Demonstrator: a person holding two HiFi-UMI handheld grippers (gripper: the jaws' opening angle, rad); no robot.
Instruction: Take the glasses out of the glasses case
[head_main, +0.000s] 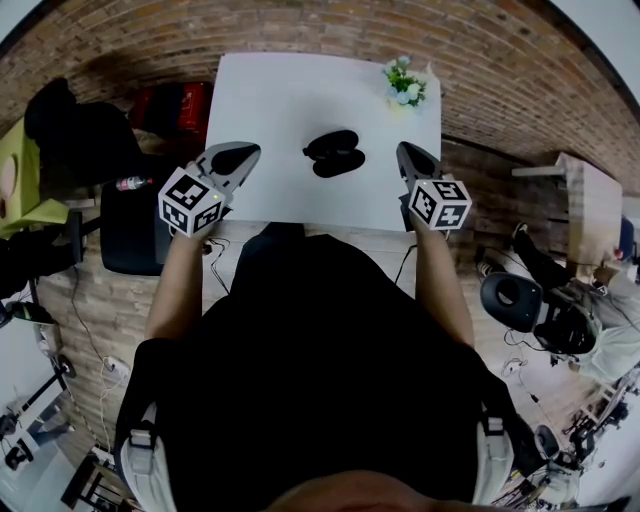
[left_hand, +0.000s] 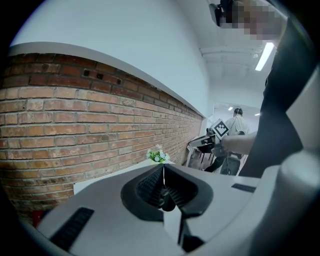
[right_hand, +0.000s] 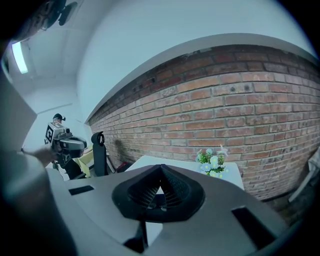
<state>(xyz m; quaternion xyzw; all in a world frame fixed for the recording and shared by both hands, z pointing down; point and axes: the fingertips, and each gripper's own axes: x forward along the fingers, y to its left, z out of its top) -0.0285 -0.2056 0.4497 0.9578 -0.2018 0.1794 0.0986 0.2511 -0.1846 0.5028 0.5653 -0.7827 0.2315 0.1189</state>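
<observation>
The black glasses case (head_main: 333, 153) lies mid-table on the white table (head_main: 280, 90), with its long axis running 9 to 3 o'clock. It sits between the grippers: at 3 o'clock from the left gripper (head_main: 248, 152) and at 9 o'clock from the right gripper (head_main: 407, 153), which looks marginally nearer. Both grippers have their jaws closed tip to tip, holding nothing and clear of the case.

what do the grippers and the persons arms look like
The left gripper and right gripper match: light grey shells that taper to a point, with black ribbed pads inside. Each carries a white cube with black square markers. No cables show. The person wears a black short-sleeved top, and the forearms are bare.
</observation>
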